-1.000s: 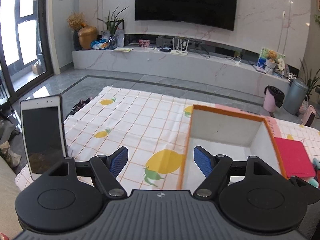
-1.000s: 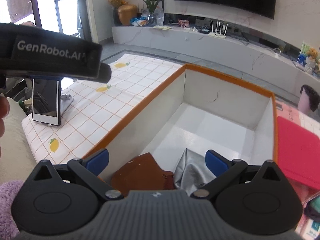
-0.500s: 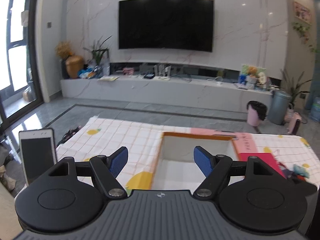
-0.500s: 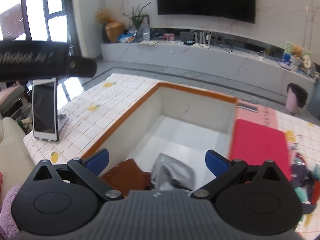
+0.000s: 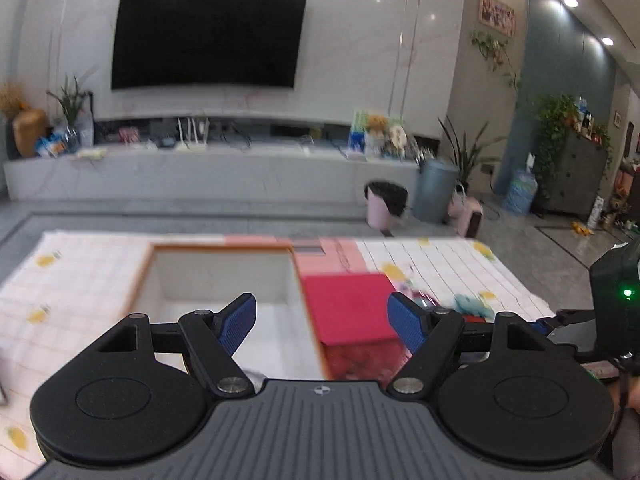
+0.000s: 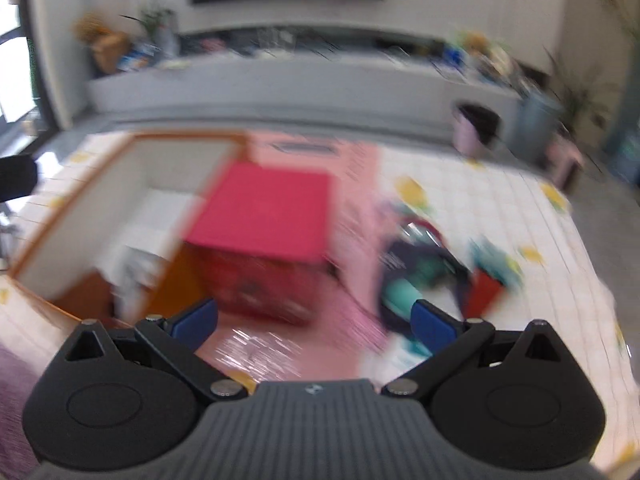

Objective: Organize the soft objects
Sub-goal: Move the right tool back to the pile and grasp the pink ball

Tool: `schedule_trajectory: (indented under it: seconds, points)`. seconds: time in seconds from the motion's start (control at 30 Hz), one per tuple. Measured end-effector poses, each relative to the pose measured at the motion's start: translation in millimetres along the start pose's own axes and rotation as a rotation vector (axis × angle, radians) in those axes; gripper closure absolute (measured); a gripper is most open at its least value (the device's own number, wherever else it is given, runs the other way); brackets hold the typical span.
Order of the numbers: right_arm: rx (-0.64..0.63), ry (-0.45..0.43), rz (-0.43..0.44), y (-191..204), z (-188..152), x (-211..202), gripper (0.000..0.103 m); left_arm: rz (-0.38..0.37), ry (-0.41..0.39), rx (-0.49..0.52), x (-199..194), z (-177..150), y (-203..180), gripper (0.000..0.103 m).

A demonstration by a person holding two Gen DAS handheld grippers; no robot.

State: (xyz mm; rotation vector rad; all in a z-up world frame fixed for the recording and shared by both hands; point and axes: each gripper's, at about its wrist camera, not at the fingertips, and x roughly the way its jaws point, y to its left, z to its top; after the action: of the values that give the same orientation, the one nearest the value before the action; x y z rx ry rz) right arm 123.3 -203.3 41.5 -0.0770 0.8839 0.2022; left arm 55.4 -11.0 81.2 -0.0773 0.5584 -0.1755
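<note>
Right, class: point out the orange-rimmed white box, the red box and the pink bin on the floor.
orange-rimmed white box [image 5: 218, 276], left wrist view, on its white far inner wall.
red box [image 6: 266, 210], right wrist view, on the middle of its flat red top.
pink bin [image 5: 380, 210], left wrist view, on its pink side wall.

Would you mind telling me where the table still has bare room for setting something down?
Bare checked cloth lies left of the orange-rimmed box, and more along the far right edge. It is crowded around the red box and the soft-item pile.

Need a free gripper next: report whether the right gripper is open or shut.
Open: the right gripper shows its blue pads spread wide, nothing between them.
</note>
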Motion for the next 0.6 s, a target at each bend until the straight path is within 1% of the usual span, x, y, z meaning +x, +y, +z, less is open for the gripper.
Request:
schedule_trajectory:
  seconds: [0.07,0.13,0.2,0.3,0.37,0.4,0.43,0.5,0.6]
  points:
    - [0.072,0.032,-0.045,-23.6,-13.6,12.1,0.002,0.004,0.045,0.037,16.7,-7.5,-12.1,0.015]
    - [0.161,0.064,-0.079,-42.7,-24.8,25.8,0.002,0.016,0.088,0.102,31.2,-17.7,-26.8,0.015]
    - [0.218,0.115,-0.103,-56.1,-33.3,39.1,0.002,0.023,0.146,0.167,43.1,-31.7,-42.2,0.015]
    - [0.229,0.177,-0.117,-63.2,-42.2,58.0,0.003,0.022,0.231,0.216,58.2,-51.9,-59.6,0.015]
    - [0.225,0.216,-0.119,-62.2,-45.2,70.9,0.003,0.028,0.275,0.234,70.0,-65.2,-69.3,0.015]
    - [0.224,0.225,-0.112,-61.5,-46.8,74.9,0.004,0.038,0.293,0.239,73.7,-71.6,-72.5,0.015]
    - [0.223,0.230,-0.105,-61.3,-49.9,78.3,0.008,0.043,0.312,0.243,78.1,-78.4,-74.4,0.015]
    - [0.221,0.242,-0.092,-59.6,-51.9,81.3,0.013,0.042,0.338,0.259,83.3,-88.9,-79.2,0.015]
    - [0.221,0.243,-0.100,-57.6,-52.2,82.2,0.013,0.039,0.391,0.264,91.3,-101.2,-85.5,0.015]
